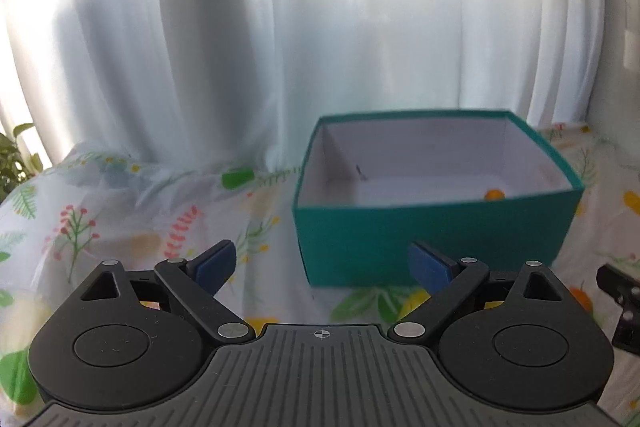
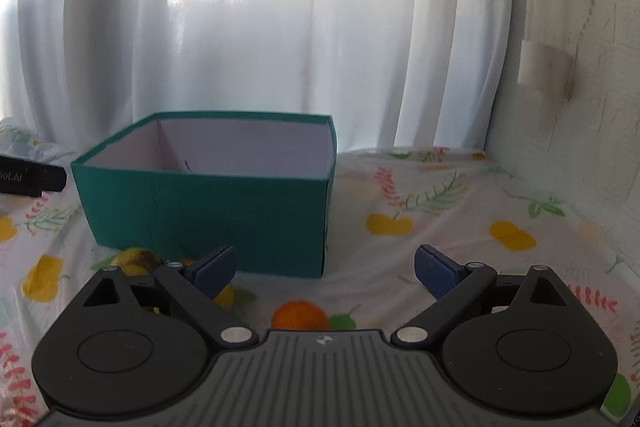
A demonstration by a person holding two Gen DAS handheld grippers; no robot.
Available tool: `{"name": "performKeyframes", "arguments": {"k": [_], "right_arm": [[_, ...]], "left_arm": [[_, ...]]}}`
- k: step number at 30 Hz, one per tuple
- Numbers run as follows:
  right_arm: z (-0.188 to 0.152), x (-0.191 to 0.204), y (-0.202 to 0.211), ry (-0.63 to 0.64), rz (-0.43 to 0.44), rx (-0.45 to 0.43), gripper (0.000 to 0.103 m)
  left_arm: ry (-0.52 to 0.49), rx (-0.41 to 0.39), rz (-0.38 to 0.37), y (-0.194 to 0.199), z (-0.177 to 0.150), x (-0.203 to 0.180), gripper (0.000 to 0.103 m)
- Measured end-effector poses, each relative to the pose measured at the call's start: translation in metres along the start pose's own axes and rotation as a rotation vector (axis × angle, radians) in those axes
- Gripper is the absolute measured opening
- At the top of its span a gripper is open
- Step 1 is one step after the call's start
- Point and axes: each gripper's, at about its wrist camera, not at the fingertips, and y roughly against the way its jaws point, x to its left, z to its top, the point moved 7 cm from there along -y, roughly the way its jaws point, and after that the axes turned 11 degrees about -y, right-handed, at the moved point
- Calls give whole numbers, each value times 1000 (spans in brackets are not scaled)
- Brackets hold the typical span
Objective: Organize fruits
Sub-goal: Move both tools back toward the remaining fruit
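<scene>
A teal box (image 1: 432,239) with a white inside stands open on the floral cloth, ahead and to the right of my left gripper (image 1: 322,267). A small orange fruit (image 1: 494,194) shows inside it by the near right wall. My left gripper is open with nothing between its blue pads. In the right wrist view the teal box (image 2: 208,215) is ahead to the left. My right gripper (image 2: 326,267) is open and empty. An orange (image 2: 299,315) lies on the cloth just below it. A yellow, brown-spotted fruit (image 2: 138,261) lies by the box's front, partly hidden by the left finger.
White curtains (image 1: 240,47) hang close behind the box. A pale wall (image 2: 580,107) bounds the right side. Bare floral cloth (image 2: 460,227) lies right of the box. A green plant (image 1: 16,163) is at the far left. Another yellow fruit (image 2: 227,297) peeks from under the right gripper's left finger.
</scene>
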Motion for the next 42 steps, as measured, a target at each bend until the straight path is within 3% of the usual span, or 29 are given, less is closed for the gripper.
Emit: {"name": "performKeyframes", "arguments": {"k": [6,25,42], "right_arm": [[-16,-2,-3,8,-7,37,96],[-39,2,-19,56,-19,104,95],[-52,10,-60,92,-6,205,75]], "left_arm": [[-17,82,-37,3,-34,-16,96],[-39,143,-108,-9,-67,-41,96],[-57,213,-151,-39,-81,-55,84]]}}
